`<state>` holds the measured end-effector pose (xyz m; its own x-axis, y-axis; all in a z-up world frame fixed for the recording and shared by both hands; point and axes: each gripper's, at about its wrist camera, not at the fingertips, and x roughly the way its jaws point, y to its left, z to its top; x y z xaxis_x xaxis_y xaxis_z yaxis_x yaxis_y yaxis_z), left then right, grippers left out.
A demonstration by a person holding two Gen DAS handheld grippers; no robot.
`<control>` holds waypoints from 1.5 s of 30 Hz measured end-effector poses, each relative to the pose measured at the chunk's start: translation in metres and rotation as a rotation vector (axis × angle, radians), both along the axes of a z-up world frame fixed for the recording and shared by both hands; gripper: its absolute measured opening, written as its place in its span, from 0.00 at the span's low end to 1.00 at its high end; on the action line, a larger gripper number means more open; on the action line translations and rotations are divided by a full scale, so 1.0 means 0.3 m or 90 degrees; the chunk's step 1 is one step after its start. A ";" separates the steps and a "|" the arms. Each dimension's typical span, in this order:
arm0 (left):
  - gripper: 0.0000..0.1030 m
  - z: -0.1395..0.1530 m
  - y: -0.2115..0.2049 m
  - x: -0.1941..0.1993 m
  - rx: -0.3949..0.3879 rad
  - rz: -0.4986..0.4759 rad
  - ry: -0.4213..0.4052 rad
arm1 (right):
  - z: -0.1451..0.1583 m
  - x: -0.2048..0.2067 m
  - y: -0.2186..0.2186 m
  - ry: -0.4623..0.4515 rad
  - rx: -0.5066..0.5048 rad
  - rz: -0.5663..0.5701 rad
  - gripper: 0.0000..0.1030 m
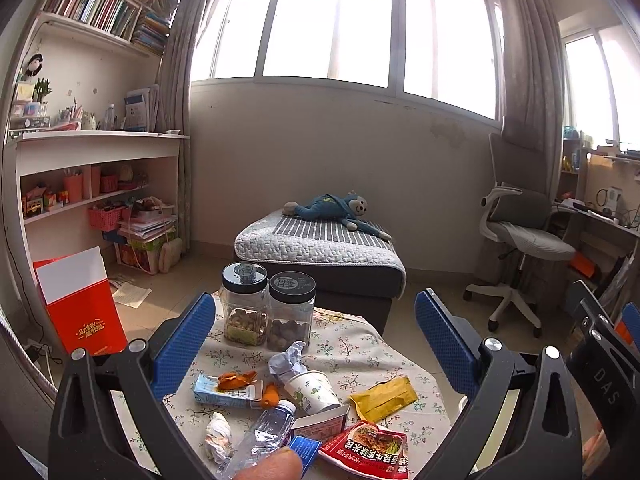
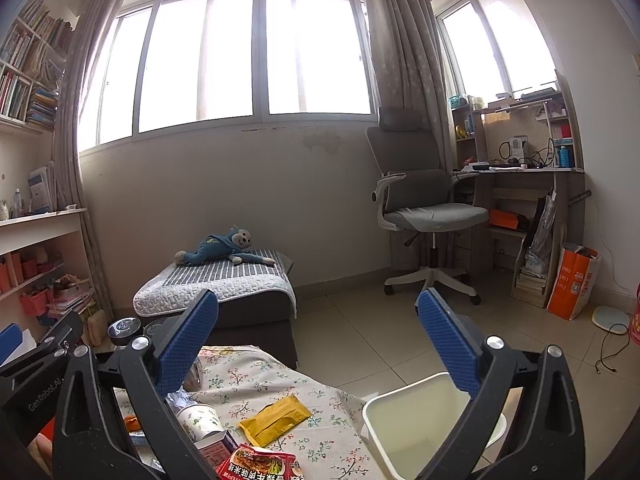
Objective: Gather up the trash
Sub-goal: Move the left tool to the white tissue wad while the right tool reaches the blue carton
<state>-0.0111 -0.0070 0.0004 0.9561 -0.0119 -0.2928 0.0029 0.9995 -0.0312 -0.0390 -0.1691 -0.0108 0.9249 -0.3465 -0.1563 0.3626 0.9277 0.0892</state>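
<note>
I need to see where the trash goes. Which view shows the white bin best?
The right wrist view: the bin sits open beside the table. The left wrist view shows only a sliver of its rim.

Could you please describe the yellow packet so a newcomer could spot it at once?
Find the floral-clothed table before the grey ottoman. On its right side, near the white bin, lies the yellow packet, flat and crinkled. It is the only plain yellow item, beside the paper cup and above the red noodle wrapper.

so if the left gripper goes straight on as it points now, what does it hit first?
Probably the two black-lidded jars at the table's far edge, which sit between the open fingers. The left gripper may clear the paper cup below; depth is unclear.
</note>
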 end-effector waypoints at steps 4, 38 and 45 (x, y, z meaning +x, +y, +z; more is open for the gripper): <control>0.94 -0.012 0.012 0.015 0.000 0.002 0.021 | -0.015 0.024 0.004 0.029 0.006 0.003 0.93; 0.81 -0.905 0.745 0.419 -0.189 0.243 0.714 | -0.446 0.343 0.169 0.513 0.134 0.262 0.93; 0.43 -0.885 0.688 0.438 -0.108 0.198 0.699 | -0.523 0.367 0.239 0.575 0.203 0.309 0.93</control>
